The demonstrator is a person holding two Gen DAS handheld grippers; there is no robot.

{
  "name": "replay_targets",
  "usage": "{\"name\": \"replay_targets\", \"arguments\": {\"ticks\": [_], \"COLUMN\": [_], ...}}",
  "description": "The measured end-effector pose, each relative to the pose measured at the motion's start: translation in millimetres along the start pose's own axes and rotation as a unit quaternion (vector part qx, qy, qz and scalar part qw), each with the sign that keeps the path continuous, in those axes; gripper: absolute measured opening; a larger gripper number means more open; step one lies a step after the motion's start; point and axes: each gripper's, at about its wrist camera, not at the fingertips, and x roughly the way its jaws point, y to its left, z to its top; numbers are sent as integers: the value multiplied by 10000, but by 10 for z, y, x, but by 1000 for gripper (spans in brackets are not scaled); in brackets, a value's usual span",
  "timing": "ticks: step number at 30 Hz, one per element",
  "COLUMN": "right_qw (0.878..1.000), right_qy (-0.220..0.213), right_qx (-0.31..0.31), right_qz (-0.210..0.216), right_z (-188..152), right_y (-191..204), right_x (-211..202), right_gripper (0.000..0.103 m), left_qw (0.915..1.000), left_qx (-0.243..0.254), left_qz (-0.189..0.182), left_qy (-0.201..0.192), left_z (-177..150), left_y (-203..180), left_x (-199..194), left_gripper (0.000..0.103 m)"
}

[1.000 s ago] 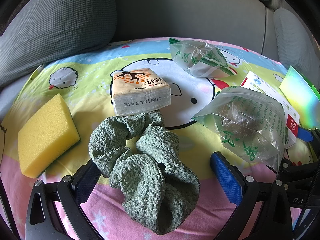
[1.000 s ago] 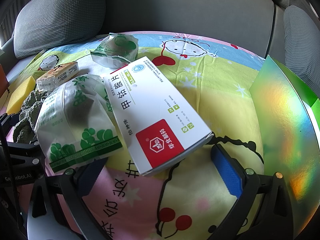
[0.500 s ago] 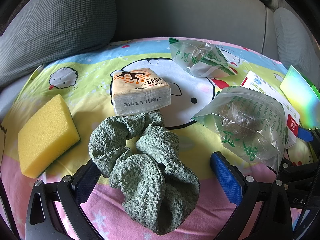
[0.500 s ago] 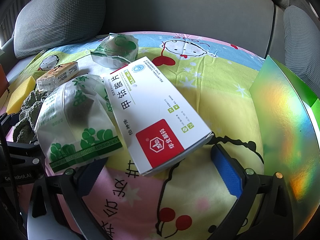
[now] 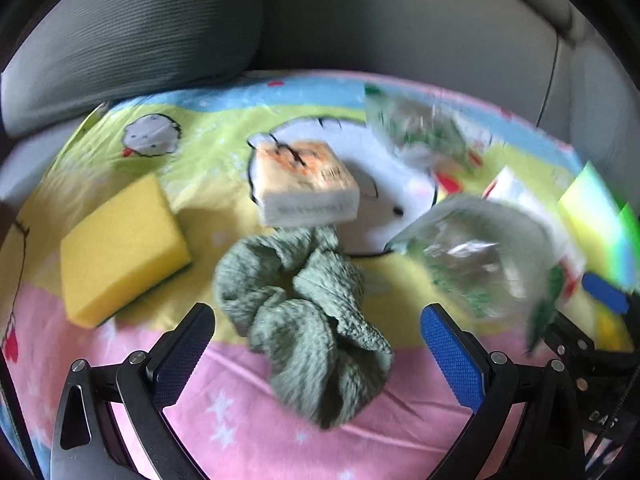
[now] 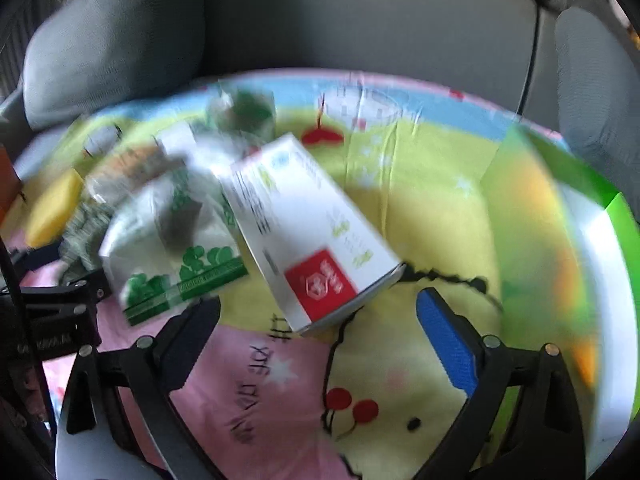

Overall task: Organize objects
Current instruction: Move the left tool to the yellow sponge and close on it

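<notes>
Both views are blurred. My left gripper (image 5: 316, 344) is open, its fingers either side of a crumpled green cloth (image 5: 304, 308) on the cartoon sheet. A tissue pack (image 5: 306, 190) lies behind the cloth, a yellow sponge (image 5: 120, 248) to its left, a clear green-printed bag (image 5: 480, 256) to its right and a second bag (image 5: 416, 132) farther back. My right gripper (image 6: 320, 320) is open just in front of a white medicine box with a red label (image 6: 308, 228). The green-printed bag (image 6: 176, 248) lies left of the box.
A shiny green bag or box (image 6: 560, 264) stands open at the right edge. Grey sofa cushions (image 5: 132, 36) rise behind the colourful sheet (image 6: 420, 184). The left gripper's frame (image 6: 48, 320) shows at the left of the right wrist view.
Both grippers have pulled back and risen a little, so objects sit farther from the fingers. The frames have become blurred from motion. Nothing has been picked up.
</notes>
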Motion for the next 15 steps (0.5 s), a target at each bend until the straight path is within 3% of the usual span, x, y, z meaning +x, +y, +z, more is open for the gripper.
{"name": "replay_targets", "arguments": {"ticks": [4, 8, 12, 15], "right_qw": [9973, 9932, 9925, 9878], "right_qy": [-496, -670, -652, -596], "right_qx": [276, 399, 366, 157], "right_qz": [474, 868, 971, 1428], "right_z": [78, 146, 255, 365], "right_y": [-49, -4, 206, 461], "right_x": [-385, -563, -619, -634], "right_gripper": [99, 99, 99, 95], "left_qw": [9962, 9896, 9855, 9815], "left_qx": [-657, -1164, -1581, -1835], "left_qz": [-313, -454, -146, 206], "left_qy": [-477, -713, -595, -506], "left_z": [43, 94, 117, 131], "left_y": [305, 578, 817, 986], "left_x": [-397, -565, -533, -491], "left_gripper": [103, 103, 103, 103]}}
